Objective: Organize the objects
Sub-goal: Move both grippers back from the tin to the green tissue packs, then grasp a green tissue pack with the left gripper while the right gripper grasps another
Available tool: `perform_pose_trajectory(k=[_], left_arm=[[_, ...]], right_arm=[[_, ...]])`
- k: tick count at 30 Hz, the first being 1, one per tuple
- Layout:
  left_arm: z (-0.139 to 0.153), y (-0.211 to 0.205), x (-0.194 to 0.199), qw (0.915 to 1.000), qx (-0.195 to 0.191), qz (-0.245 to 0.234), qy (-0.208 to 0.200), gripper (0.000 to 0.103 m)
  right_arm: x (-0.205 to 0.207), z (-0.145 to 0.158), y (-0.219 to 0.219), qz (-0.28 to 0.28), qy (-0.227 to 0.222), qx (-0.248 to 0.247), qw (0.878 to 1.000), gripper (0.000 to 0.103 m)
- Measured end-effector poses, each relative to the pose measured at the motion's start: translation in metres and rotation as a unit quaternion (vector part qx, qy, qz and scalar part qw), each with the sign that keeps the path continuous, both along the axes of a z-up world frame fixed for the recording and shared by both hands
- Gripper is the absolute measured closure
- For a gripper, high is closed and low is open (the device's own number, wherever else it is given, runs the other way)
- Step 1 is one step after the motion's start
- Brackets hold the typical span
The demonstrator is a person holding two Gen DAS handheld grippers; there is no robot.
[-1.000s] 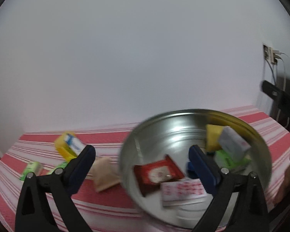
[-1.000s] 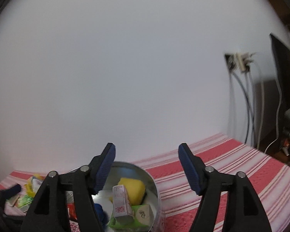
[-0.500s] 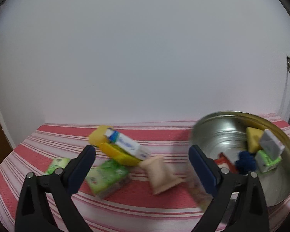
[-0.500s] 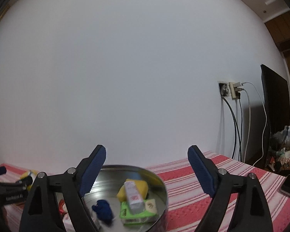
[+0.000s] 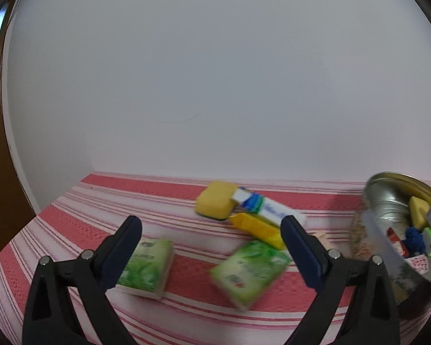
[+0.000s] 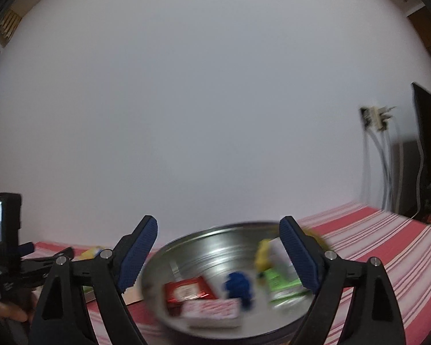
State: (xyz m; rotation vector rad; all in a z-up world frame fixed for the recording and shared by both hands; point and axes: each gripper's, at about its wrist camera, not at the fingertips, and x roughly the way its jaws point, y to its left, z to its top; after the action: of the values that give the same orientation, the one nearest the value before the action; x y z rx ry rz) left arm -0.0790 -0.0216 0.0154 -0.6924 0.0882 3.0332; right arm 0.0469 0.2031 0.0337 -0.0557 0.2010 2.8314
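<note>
Your left gripper (image 5: 212,244) hangs with its jaws spread wide and nothing between them, above the striped cloth (image 5: 80,221). Loose items lie on the cloth ahead of it: a green pack (image 5: 148,267) just beside the left finger, a second green pack (image 5: 250,273) tilted near the right finger, and farther back a cluster of a yellow sponge (image 5: 215,204), a white-and-blue box (image 5: 268,208) leaning on it, and a yellow packet (image 5: 257,228) just below the box. The tin (image 5: 388,198) sits at the right edge of that view, apart from the loose items. Your right gripper (image 6: 218,251) has just been opening and now stands released, empty, over the tin (image 6: 215,247). Inside the tin you can see a red packet (image 6: 188,289), a white-and-red box (image 6: 212,312), a blue thing (image 6: 240,286), a green pack (image 6: 278,283) and something yellow (image 6: 263,254); blur hides their detail. At the left edge of the right view, a hand (image 6: 11,313) holds your left gripper.
</note>
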Motion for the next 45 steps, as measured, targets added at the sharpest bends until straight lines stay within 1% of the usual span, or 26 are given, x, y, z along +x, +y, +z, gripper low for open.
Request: perform_pose_trajectory(k=[3, 8, 10, 13, 17, 20, 22, 24, 26, 29, 31, 36, 39, 41, 42, 45], left_arm=[[-0.001, -0.019, -0.008, 0.9998, 0.006, 0.011, -0.013, 0.005], [-0.004, -0.063, -0.027, 0.9978, 0.035, 0.043, -0.037, 0.005], [-0.006, -0.078, -0.033, 0.9965, 0.036, 0.063, -0.041, 0.005], [-0.007, -0.102, -0.042, 0.9939, 0.04, 0.089, -0.051, 0.005], [-0.008, -0.13, -0.049, 0.989, 0.057, 0.12, -0.064, 0.005], [-0.011, -0.139, -0.053, 0.9859, 0.052, 0.139, -0.077, 0.005], [-0.014, -0.136, -0.054, 0.9861, 0.052, 0.132, -0.087, 0.005], [-0.017, -0.128, -0.055, 0.9886, 0.044, 0.107, -0.097, 0.005], [-0.02, -0.119, -0.056, 0.9905, 0.031, 0.088, -0.102, 0.005], [-0.029, -0.101, -0.06, 0.991, 0.012, 0.053, -0.122, 0.005], [-0.036, -0.092, -0.064, 0.9896, 0.006, 0.035, -0.139, 0.005], [-0.052, -0.077, -0.073, 0.9832, -0.023, 0.022, -0.18, 0.005], [-0.057, -0.08, -0.077, 0.9801, -0.019, 0.023, -0.196, 0.005], [-0.065, -0.083, -0.083, 0.9735, -0.015, 0.027, -0.226, 0.003], [-0.065, -0.088, -0.084, 0.9734, 0.004, 0.027, -0.227, 0.004], [-0.069, -0.097, -0.087, 0.9694, 0.033, 0.031, -0.241, 0.003]], right_arm=[[-0.008, -0.001, -0.014, 0.016, -0.013, -0.001, 1.0, 0.014], [-0.02, -0.005, -0.036, 0.035, -0.029, -0.009, 0.999, 0.014], [-0.026, -0.007, -0.045, 0.052, -0.042, -0.022, 0.998, 0.014], [-0.035, -0.009, -0.061, 0.072, -0.058, -0.024, 0.995, 0.015], [-0.044, -0.013, -0.086, 0.099, -0.082, -0.027, 0.991, 0.015], [-0.049, -0.018, -0.106, 0.133, -0.109, -0.023, 0.985, 0.015], [-0.047, -0.018, -0.114, 0.157, -0.113, -0.004, 0.981, 0.015], [-0.044, -0.018, -0.114, 0.161, -0.11, -0.003, 0.981, 0.014], [-0.045, -0.018, -0.112, 0.169, -0.112, -0.006, 0.979, 0.014], [-0.05, -0.022, -0.11, 0.178, -0.132, -0.018, 0.975, 0.014], [-0.057, -0.024, -0.106, 0.181, -0.145, -0.028, 0.972, 0.014], [-0.066, -0.028, -0.103, 0.185, -0.174, -0.049, 0.966, 0.014], [-0.077, -0.033, -0.1, 0.194, -0.199, -0.063, 0.959, 0.014], [-0.084, -0.038, -0.098, 0.203, -0.218, -0.076, 0.952, 0.014], [-0.089, -0.041, -0.097, 0.204, -0.229, -0.082, 0.948, 0.015], [-0.106, -0.054, -0.089, 0.208, -0.271, -0.115, 0.933, 0.015]])
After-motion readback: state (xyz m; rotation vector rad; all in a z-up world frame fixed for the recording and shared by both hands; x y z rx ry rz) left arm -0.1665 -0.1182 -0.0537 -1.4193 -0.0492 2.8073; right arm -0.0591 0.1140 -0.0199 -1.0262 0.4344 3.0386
